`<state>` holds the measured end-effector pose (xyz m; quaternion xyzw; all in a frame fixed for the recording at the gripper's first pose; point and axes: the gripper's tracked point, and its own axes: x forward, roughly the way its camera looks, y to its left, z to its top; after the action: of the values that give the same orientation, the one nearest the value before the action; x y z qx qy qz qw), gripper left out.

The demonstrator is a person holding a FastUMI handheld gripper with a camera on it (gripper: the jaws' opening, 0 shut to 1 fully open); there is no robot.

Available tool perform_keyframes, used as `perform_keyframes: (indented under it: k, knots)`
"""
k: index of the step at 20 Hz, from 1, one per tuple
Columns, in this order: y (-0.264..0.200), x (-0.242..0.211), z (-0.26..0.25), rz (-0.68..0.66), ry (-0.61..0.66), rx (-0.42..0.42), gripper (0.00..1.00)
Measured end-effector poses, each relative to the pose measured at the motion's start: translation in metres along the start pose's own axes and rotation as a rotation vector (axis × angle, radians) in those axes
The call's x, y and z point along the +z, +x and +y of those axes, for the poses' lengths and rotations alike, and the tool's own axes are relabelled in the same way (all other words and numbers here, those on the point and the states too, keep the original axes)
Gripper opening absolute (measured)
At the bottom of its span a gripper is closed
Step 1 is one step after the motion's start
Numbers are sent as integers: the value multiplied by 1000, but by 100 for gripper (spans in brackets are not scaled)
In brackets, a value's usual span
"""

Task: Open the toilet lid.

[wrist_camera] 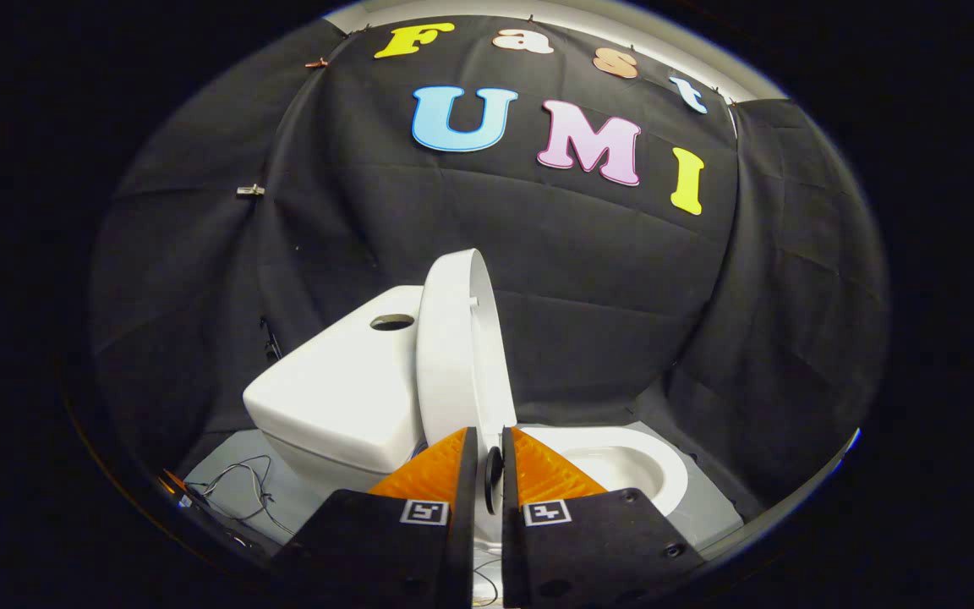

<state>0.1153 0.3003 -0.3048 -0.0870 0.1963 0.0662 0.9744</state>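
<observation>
Item: toilet, white, set on a pale grey floor inside a booth walled with black cloth.

Tank: squarish white body, standing to the left of the fingers and beyond them; a round dark opening showed on its top face.

Toilet lid: white, oval, raised to a near-upright position and seen almost edge-on. It stood directly ahead of the fingers, its back face against or very close to the tank's front; whether the two touched could not be told. Its lower end dropped behind the fingertips.

Seat and bowl rim: white, lying flat, exposed to the right of the lid and beyond the right-hand finger. The bowl interior appeared pale and shaded.

Gripper: the two fingers pointed forward and were drawn nearly together, leaving only a narrow slit. A small dark rounded piece sat in that slit; its nature could not be told. Whether the fingers pressed on the lid's lower edge or merely stood in front of it could not be told.

Sundries: thin dark cables lay looped on the floor left of the tank base. Metal clips fastened the cloth panels at the left seam.
</observation>
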Motion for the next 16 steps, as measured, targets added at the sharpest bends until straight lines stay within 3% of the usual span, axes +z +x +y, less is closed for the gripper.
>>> perform_keyframes:
  k: [7, 16]
  knots:
    - [-6, 6, -10, -11, -25, -9, 100]
    - [-35, 80, -44, -119, 46, 4, 99]
